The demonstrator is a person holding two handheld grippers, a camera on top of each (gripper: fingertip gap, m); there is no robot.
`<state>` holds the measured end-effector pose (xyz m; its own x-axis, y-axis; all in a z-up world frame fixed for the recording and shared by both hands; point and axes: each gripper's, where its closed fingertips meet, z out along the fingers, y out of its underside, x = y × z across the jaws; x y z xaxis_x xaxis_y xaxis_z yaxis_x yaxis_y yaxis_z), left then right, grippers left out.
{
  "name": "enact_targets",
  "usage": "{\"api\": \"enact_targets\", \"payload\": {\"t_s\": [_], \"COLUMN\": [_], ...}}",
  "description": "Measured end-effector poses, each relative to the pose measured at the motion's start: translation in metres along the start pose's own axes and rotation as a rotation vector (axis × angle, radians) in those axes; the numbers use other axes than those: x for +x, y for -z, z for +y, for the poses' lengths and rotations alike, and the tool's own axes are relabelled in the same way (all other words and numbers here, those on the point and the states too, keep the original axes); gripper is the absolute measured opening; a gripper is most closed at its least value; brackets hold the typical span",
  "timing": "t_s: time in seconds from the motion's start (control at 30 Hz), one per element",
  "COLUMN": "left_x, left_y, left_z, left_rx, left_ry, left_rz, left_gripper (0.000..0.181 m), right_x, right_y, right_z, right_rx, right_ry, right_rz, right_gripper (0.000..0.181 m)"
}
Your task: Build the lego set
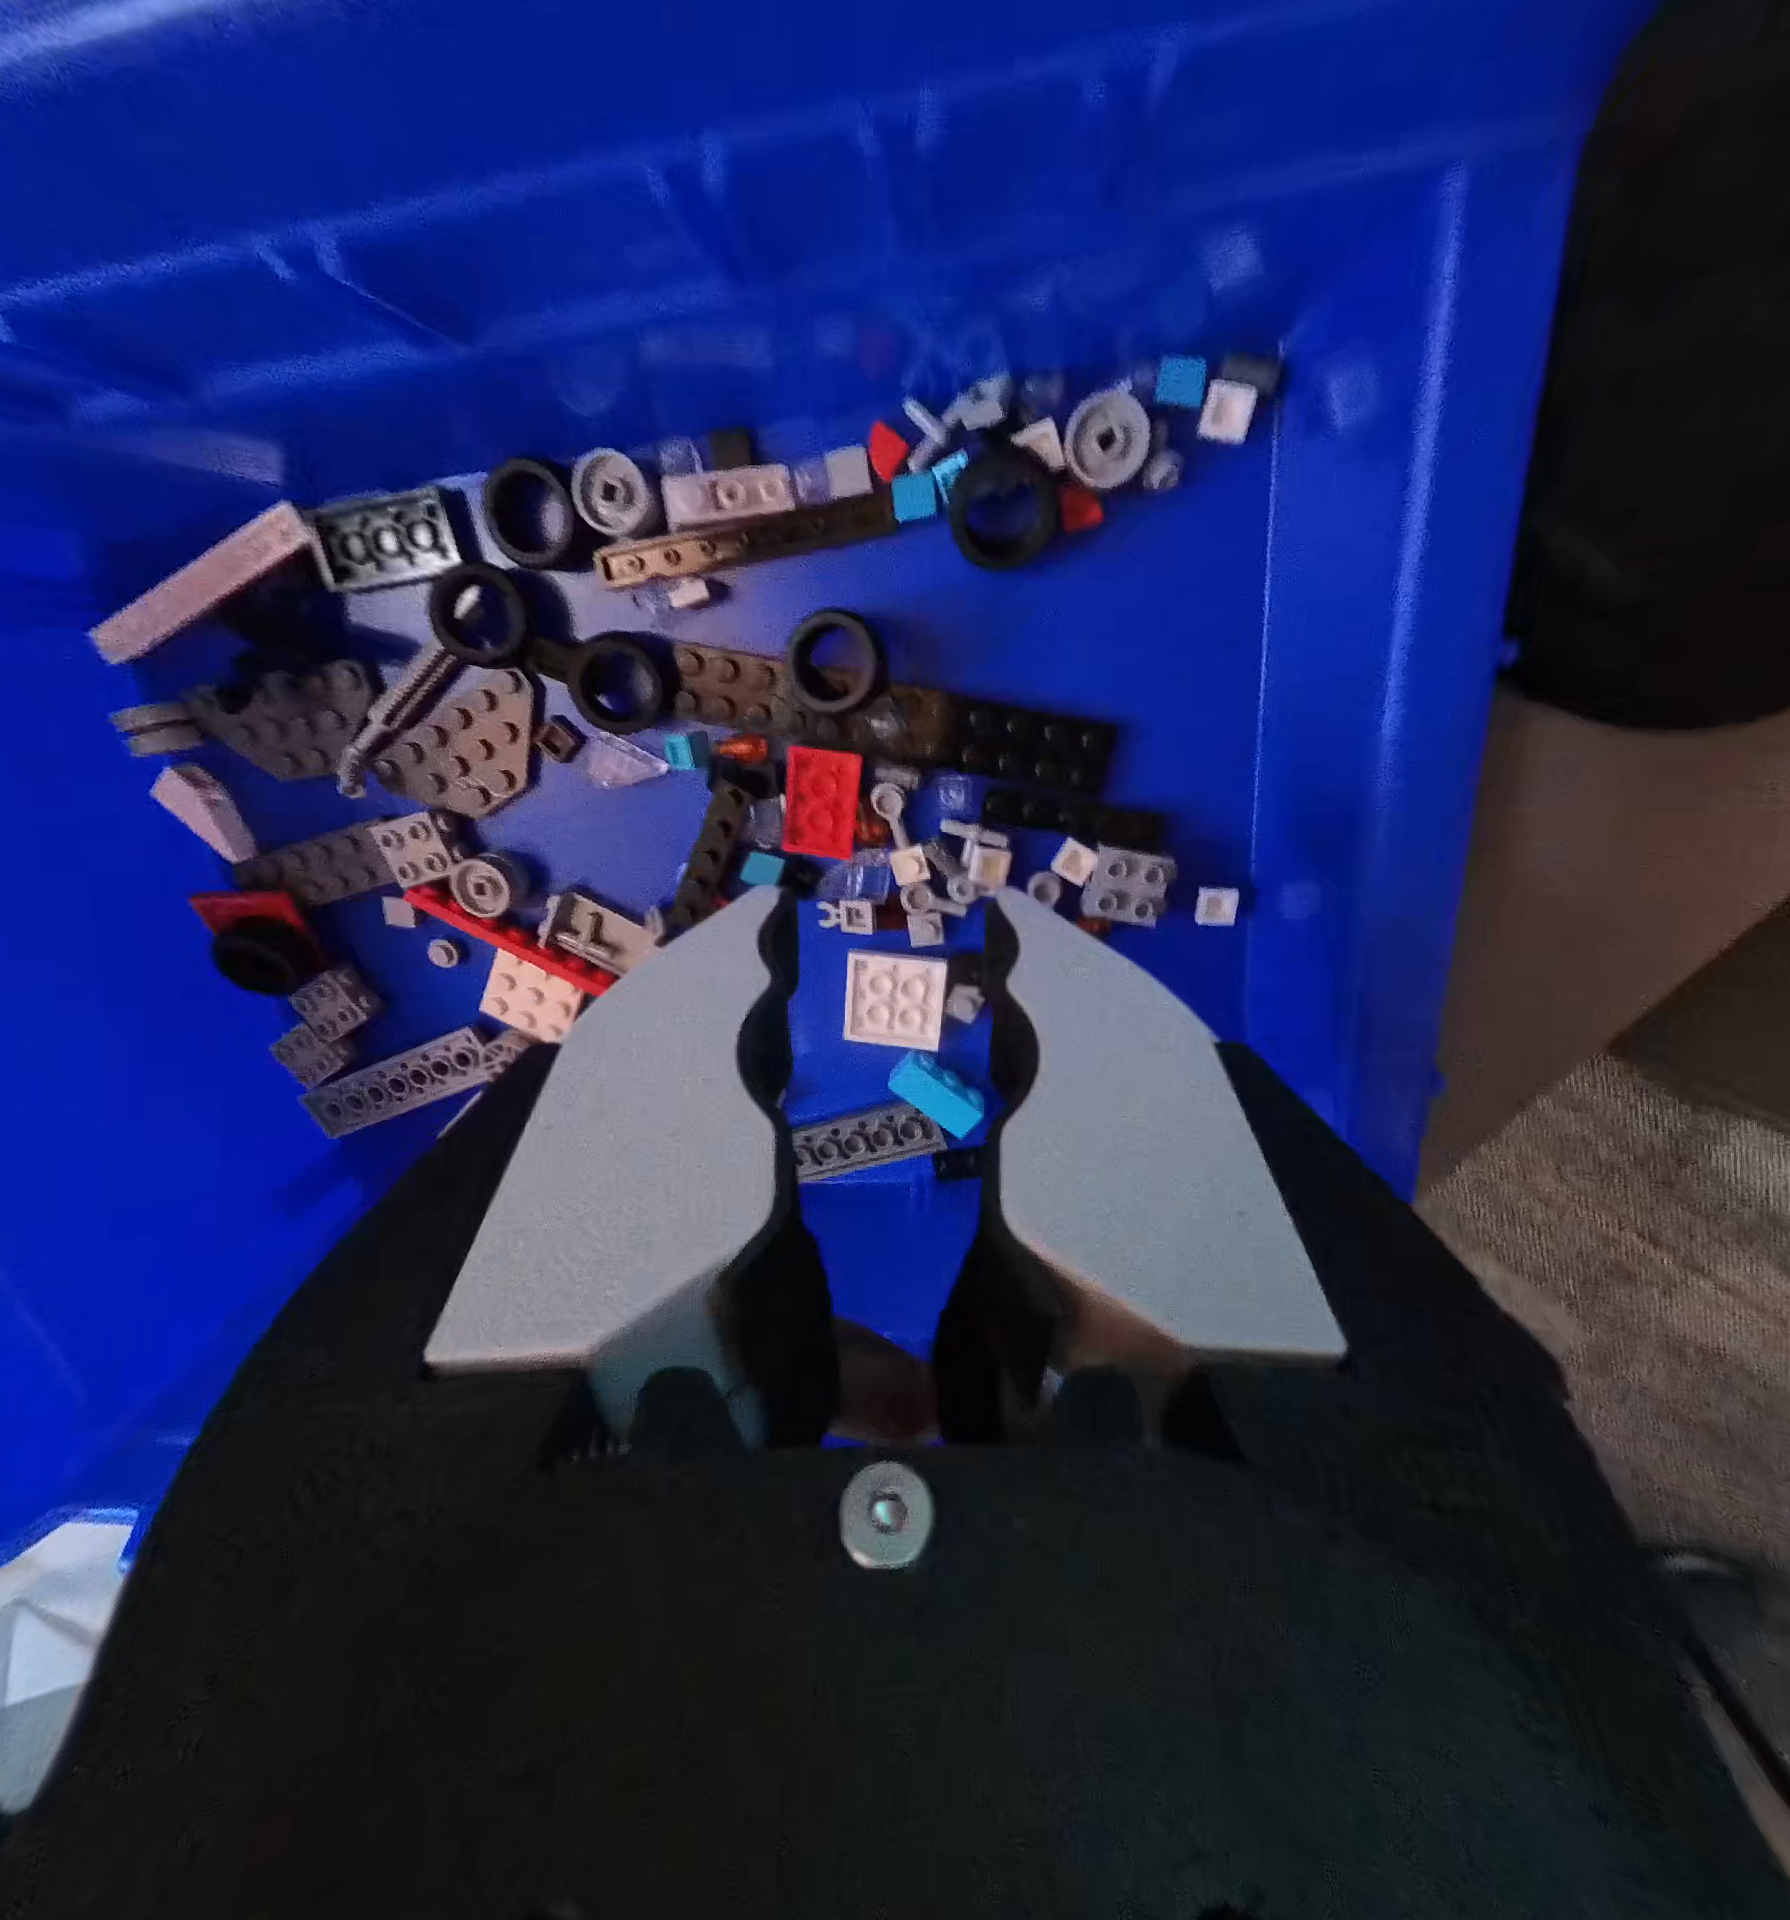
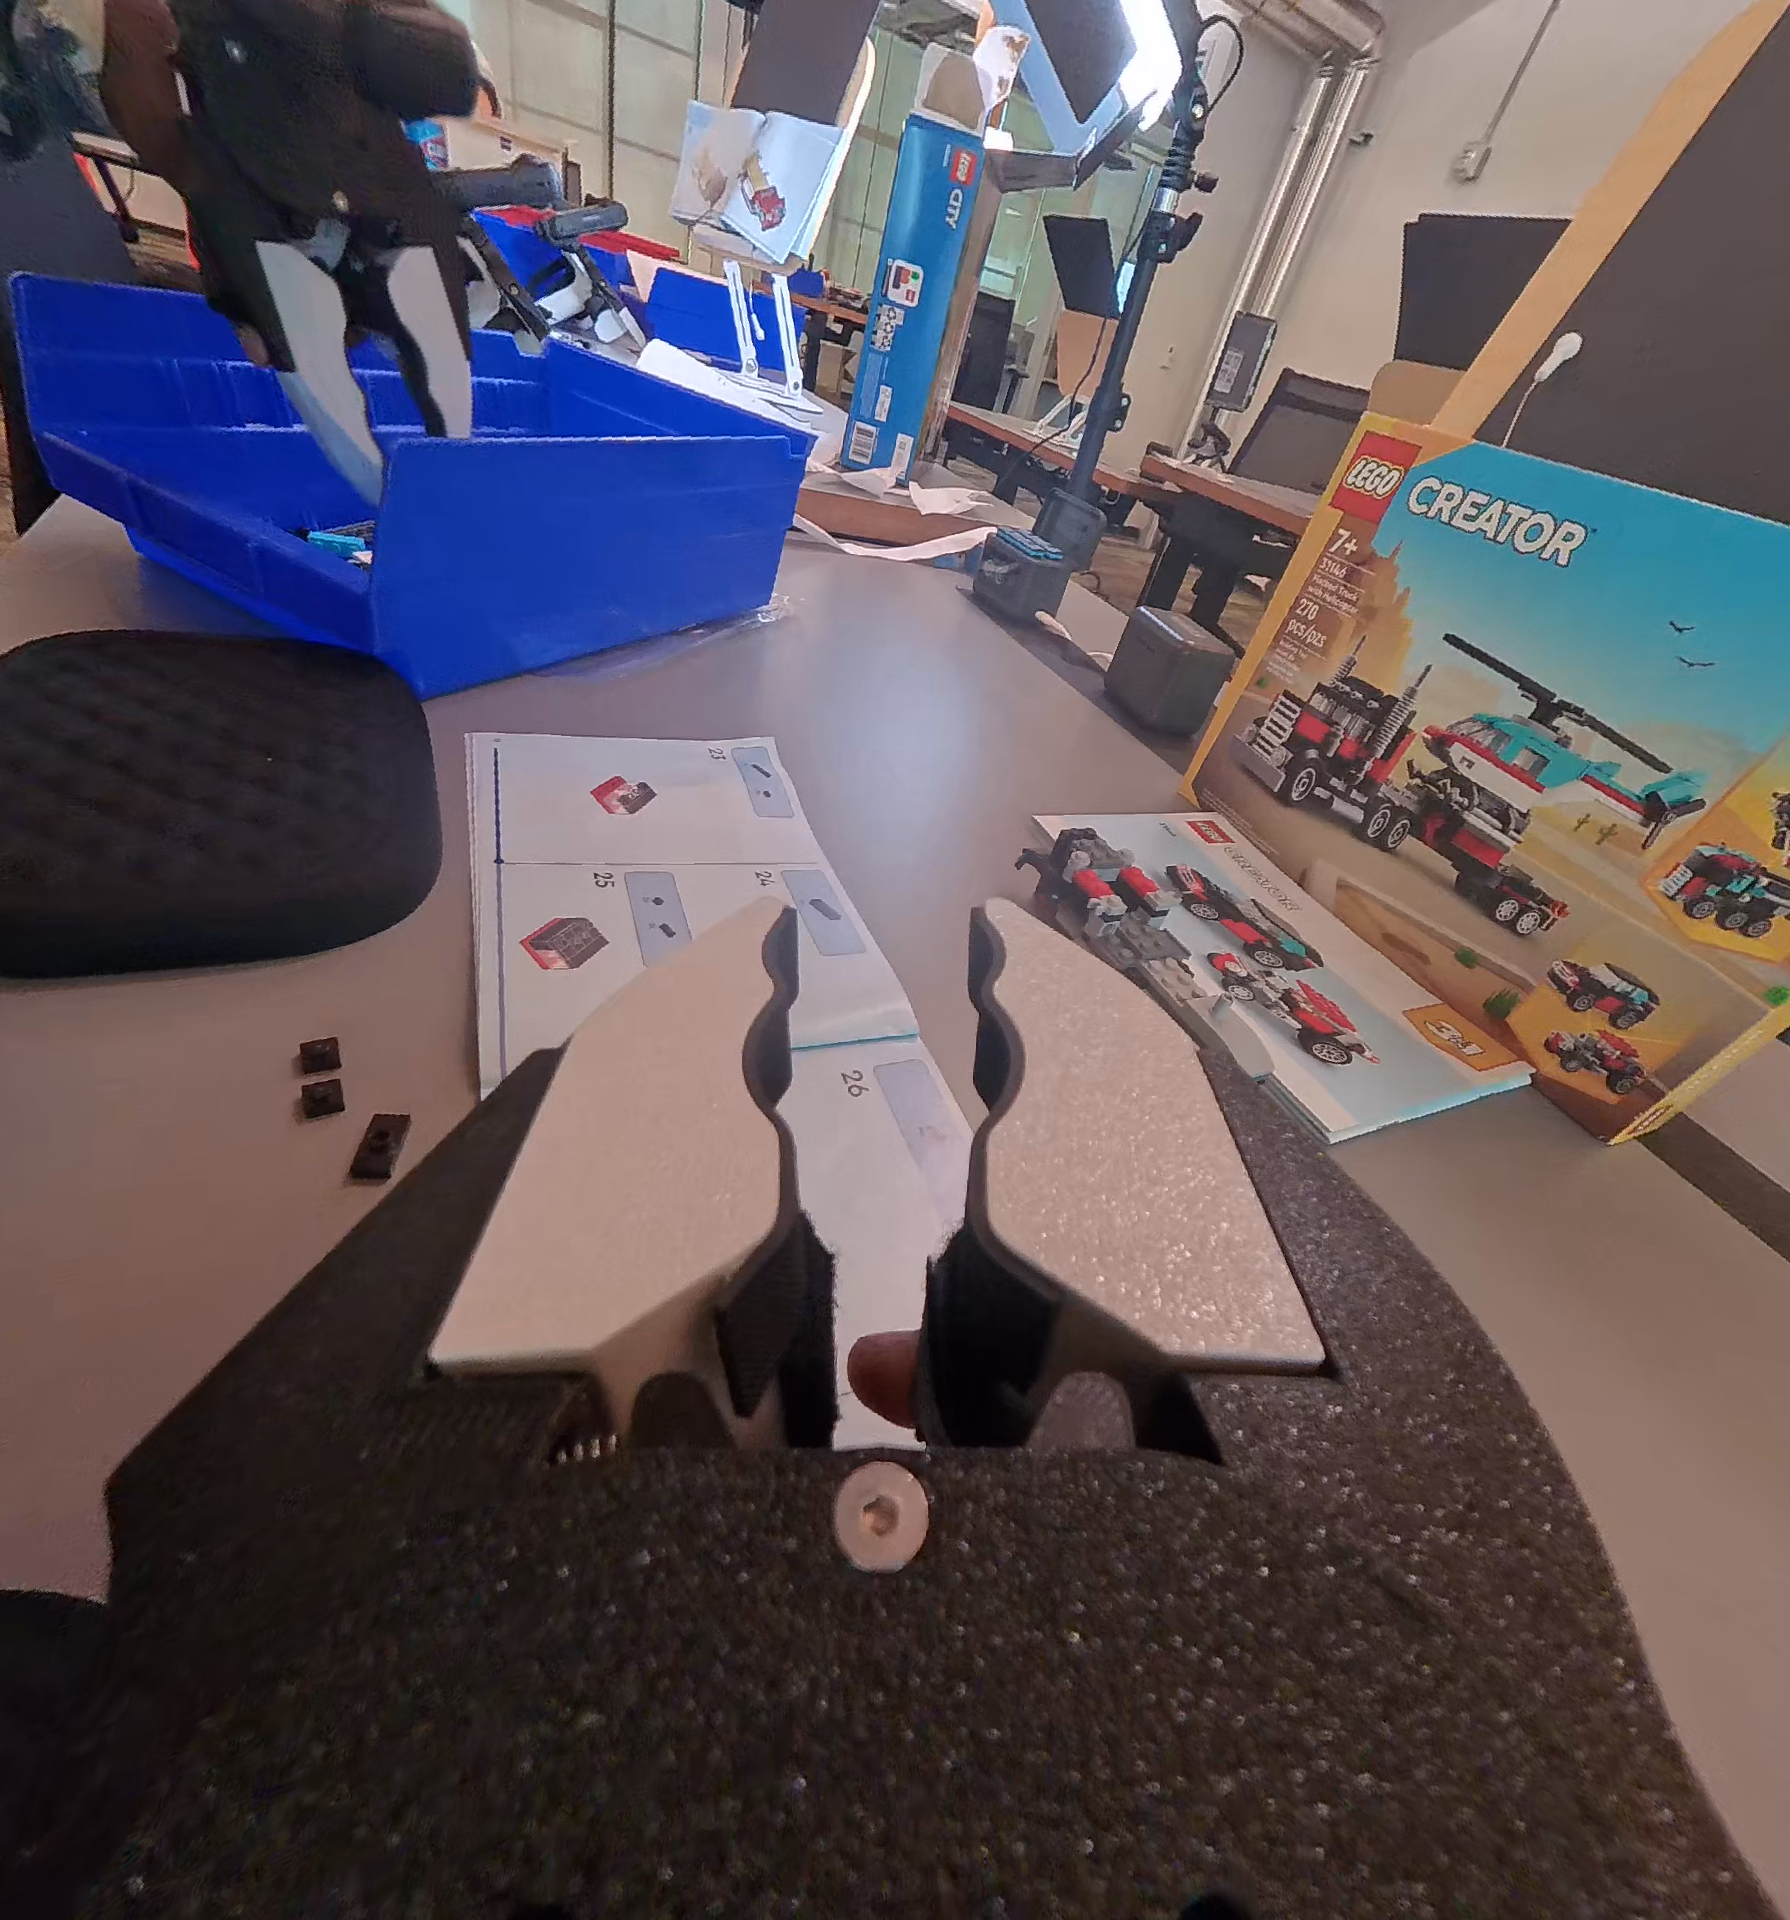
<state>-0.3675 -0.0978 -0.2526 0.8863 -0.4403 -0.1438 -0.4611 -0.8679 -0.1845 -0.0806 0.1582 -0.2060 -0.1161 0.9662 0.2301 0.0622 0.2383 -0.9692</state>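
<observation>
Bin (image 1: 247, 312), loose bricks (image 1: 662, 748) inside

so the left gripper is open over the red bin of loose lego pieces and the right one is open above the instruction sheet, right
Not quite: the bin is blue, not red, as the left wrist view shows. The rest holds: the left gripper is open over the loose lego pieces, and the right gripper is open above the instruction sheet.

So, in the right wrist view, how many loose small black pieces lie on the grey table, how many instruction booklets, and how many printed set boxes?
small black lego pieces: 3
instruction booklets: 2, one open, one closed
lego set boxes: 2, one on its long side, one blue and upright farther back
Total: 7
</observation>
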Motion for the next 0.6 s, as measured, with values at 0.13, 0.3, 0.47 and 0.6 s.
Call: {"api": "enact_targets", "payload": {"t_s": [0.13,0.3,0.47,0.6], "left_x": [0.012,0.022,0.025,0.021], "left_y": [-0.013,-0.022,-0.029,-0.031], "left_z": [0.027,0.038,0.042,0.046], "left_rx": [-0.157,-0.231,-0.221,-0.23], "left_ry": [-0.118,-0.223,-0.232,-0.237], "left_rz": [0.09,0.125,0.163,0.16], "left_gripper": [0.031,0.029,0.023,0.022], "right_x": [-0.001,-0.001,-0.001,-0.001], "right_y": [0.0,0.0,0.001,0.001], "right_z": [-0.002,-0.002,-0.003,-0.004], "right_rx": [0.007,0.01,0.014,0.013], "right_ry": [0.003,0.002,0.004,0.01], "right_rz": [-0.003,-0.008,-0.009,-0.003], "right_gripper": [0.032,0.032,0.032,0.032]}}
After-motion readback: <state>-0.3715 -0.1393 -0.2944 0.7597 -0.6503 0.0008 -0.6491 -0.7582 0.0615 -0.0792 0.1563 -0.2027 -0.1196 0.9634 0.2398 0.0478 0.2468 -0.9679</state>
